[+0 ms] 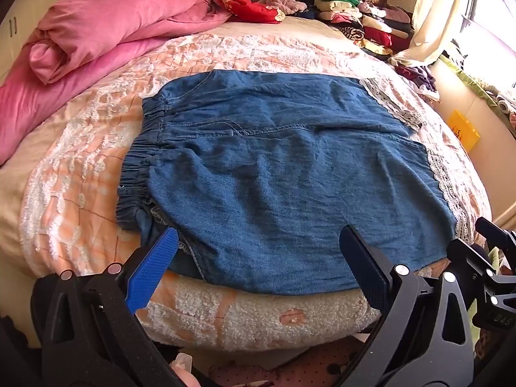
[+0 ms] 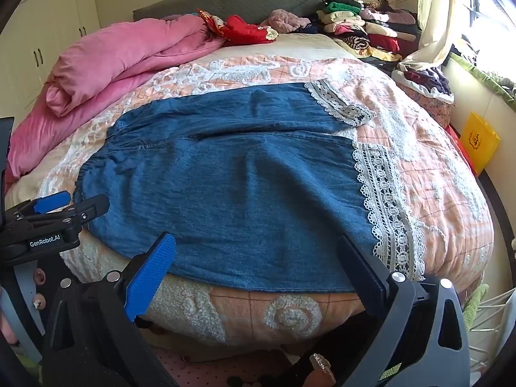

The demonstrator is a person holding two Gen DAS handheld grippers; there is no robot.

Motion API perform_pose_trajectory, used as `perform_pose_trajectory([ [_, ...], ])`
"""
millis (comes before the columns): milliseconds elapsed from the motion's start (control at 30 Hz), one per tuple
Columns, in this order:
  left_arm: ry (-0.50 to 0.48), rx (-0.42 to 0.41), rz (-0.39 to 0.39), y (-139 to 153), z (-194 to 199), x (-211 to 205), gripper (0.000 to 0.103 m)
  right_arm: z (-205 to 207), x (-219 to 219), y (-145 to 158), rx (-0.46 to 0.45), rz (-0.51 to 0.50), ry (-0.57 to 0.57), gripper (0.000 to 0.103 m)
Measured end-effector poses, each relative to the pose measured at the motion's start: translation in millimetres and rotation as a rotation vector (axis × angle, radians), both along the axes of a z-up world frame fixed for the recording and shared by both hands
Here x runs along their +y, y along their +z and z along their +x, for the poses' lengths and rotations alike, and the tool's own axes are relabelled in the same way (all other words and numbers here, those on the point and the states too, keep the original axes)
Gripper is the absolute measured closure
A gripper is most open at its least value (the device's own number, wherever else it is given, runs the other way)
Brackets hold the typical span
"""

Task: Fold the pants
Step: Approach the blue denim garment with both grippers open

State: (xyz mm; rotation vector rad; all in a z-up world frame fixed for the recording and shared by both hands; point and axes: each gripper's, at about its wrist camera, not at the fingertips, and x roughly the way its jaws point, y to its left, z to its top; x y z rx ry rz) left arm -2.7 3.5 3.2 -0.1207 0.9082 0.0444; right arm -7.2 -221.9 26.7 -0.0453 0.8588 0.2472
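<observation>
We hover both grippers — left gripper (image 1: 258,251), right gripper (image 2: 256,258) — jaws wide, empty. Just beyond, the denim pants (image 1: 283,174) lie flat on the bed (image 1: 80,174) — soft, light, floppy; we'd pinch waistband (image 1: 142,161) and lace hem (image 2: 383,200).

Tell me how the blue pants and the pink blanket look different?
The denim pants are blue and lie spread flat at the bed's near edge; the pink blanket is bunched in a thick roll along the bed's left side. The pants have white lace hems; the blanket is plain. Both rest on the peach bedspread.
</observation>
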Motion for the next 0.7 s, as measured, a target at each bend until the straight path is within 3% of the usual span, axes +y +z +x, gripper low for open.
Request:
perform_pose_trajectory([
  [533,0.001,-0.003,0.0,1.1,0.8,4.2,0.009,-11.2,-4.1,-1.5,-0.003,0.003,-0.006,0.004],
  [700,0.007,-0.004,0.004,1.9,2.4,7.8,0.009,2.0,-8.1,2.8,-0.01,0.001,-0.005,0.004],
])
